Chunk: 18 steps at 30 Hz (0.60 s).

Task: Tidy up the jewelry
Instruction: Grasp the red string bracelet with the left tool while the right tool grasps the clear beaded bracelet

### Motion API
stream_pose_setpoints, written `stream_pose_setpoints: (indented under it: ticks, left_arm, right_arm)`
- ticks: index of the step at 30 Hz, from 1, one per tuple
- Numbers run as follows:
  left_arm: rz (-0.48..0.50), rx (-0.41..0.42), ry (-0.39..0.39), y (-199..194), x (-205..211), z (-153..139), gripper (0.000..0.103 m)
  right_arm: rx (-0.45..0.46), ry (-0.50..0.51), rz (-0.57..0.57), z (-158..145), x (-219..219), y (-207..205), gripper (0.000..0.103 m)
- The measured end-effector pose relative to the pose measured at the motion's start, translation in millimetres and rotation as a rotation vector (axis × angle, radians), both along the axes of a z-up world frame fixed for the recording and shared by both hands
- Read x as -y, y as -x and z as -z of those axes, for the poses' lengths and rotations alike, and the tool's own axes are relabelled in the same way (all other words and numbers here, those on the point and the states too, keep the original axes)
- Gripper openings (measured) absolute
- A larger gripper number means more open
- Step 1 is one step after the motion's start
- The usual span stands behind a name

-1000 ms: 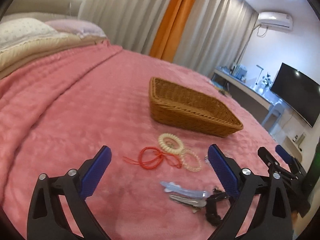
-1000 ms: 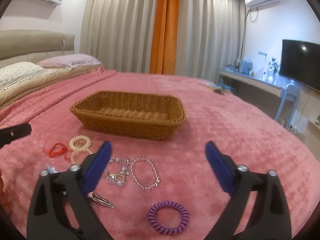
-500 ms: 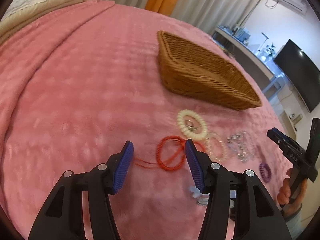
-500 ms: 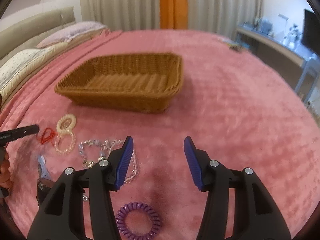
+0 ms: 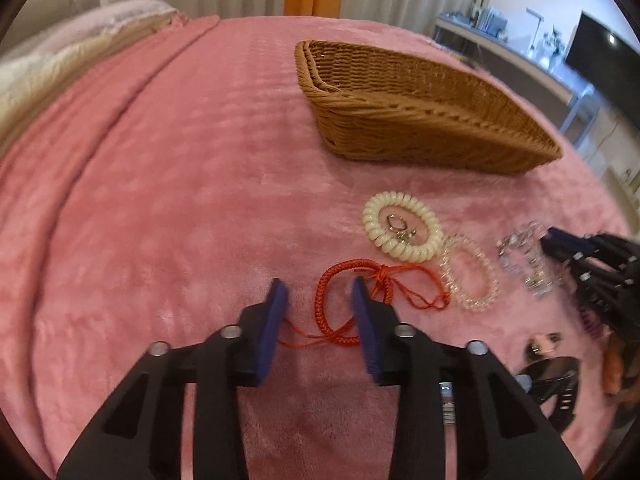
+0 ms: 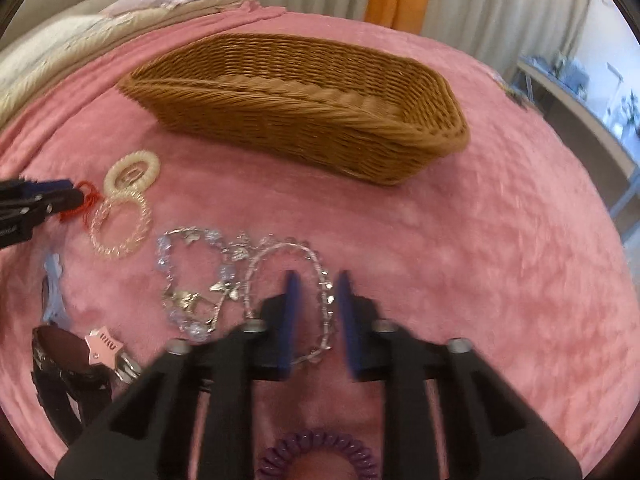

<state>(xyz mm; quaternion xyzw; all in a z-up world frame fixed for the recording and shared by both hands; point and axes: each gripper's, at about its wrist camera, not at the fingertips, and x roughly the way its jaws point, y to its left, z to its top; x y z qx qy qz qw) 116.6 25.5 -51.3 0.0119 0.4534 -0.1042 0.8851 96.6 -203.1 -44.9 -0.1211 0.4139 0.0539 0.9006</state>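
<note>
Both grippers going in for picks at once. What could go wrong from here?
1. The left gripper is closing around the red cord, whose loose tail reaches the clear coil. Lifting may drag the coil.
2. The right gripper straddles one strand of the chain, which touches the charm bracelet. The two could come up together.
3. Both strands are thin and lie on the plush blanket. The pads may pinch fabric or slip.

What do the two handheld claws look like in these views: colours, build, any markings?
Both look alike. The left claw and the right claw each have two flat blue pads on black, angular linkage arms with triangular cut-outs and silver pivot bolts. No cables or readable markings show, and no sleeve can be made out.
</note>
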Motion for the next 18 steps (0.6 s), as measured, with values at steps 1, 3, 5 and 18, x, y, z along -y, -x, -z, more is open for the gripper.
stream_pose_setpoints:
  ticks: [1,3,5,18]
  left_arm:
    - [-0.001,0.006,-0.020,1,2,0,0.016]
    - [0.005,0.012,-0.017,2,2,-1,0.002]
    - [0.020,0.024,0.013,6,0,-4,0.002]
    - [0.106,0.264,0.117,45,16,-97,0.002]
  right_arm:
    - [0.003,0.016,-0.002,1,-2,0,0.006]
    - [0.025,0.048,-0.007,0,-7,4,0.006]
    - [0.071,0.069,0.000,-6,-8,12,0.006]
    - [0.253,0.038,-0.081,-104,-26,48,0.006]
